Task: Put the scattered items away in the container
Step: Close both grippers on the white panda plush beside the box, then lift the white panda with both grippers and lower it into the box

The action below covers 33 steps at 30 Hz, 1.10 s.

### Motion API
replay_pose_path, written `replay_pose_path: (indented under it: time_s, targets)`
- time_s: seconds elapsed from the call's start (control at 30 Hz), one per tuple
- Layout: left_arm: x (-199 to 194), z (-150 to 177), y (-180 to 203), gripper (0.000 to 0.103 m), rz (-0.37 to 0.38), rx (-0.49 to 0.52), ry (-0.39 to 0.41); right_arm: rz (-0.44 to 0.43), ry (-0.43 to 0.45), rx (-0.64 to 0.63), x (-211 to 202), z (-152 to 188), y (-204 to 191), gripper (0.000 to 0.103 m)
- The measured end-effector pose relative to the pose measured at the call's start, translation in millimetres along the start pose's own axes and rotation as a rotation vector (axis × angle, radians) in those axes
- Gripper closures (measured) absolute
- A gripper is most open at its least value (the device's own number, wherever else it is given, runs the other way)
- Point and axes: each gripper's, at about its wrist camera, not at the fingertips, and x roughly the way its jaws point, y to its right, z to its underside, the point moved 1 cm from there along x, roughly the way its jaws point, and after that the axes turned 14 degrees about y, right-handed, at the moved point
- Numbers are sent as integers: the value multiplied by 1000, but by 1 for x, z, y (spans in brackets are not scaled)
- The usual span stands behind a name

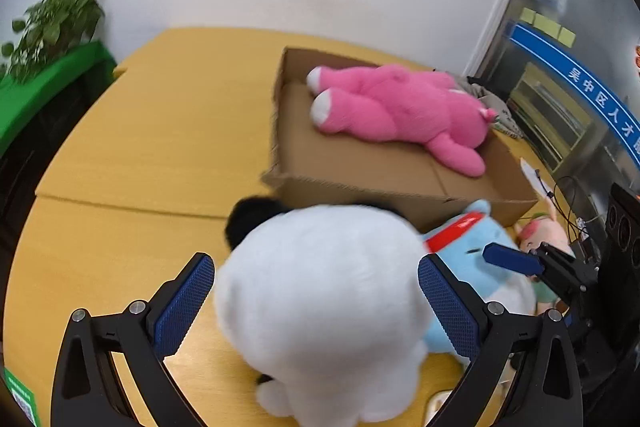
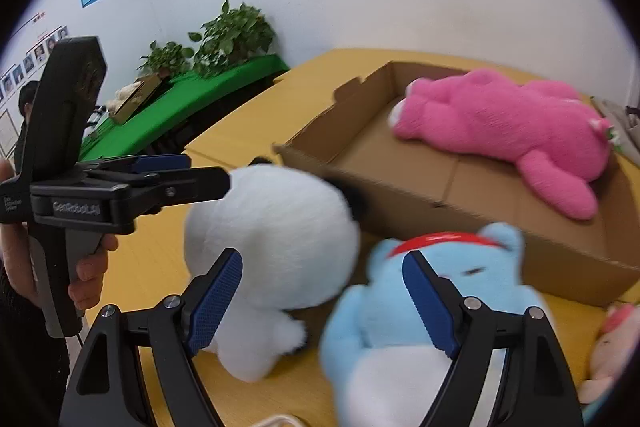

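Both tongs spread wide: left tongs [image 1: 316, 303] straddle the white plush [image 1: 320, 307], right tongs [image 2: 322, 303] approach the blue plush [image 2: 432, 327]. Both toys lie on the worktop [image 1: 140, 147] beside the cardboard box [image 1: 400, 187]. Next: pinch, lift.

An open cardboard box [image 1: 360, 183] sits on the counter with a pink plush [image 1: 400, 107] lying inside. Just before it lie a white plush [image 1: 320, 307], a blue plush [image 2: 420, 327] with a red collar, and a pinkish plush [image 2: 612, 347].
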Motion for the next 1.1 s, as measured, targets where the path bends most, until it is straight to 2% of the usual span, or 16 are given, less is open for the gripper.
replay_pose_path:
  time_s: [0.1,0.2,0.43,0.5,0.63,0.77,0.9,1.0,1.1]
  targets:
    - [17,12,-16,1,37,-43,-45,-9,-38,8,26,13,-11,20]
    - [21,16,-22,11,98,-92,-54,2,-22,-20,43,19,-19,13]
    - [16,16,-19,29,147,-80,-70,-67,-6,-46,60,24,-33,12]
    - [14,16,-18,31,150,-85,-64,-86,-8,-23,59,24,-30,25]
    - [5,8,-9,36,139,-73,-43,-103,21,6,49,21,-25,40]
    - [-15,-23,9,37,140,-35,33,-116,101,32,27,1,-20,44]
    - [-24,-71,25,37,204,10,131,-103,215,21,2,-39,-13,44]
    - [-14,-111,37,37,230,56,177,-63,294,-38,-7,-77,-4,44]
    - [14,-150,42,37,263,71,191,-27,335,-49,-4,-112,17,44]
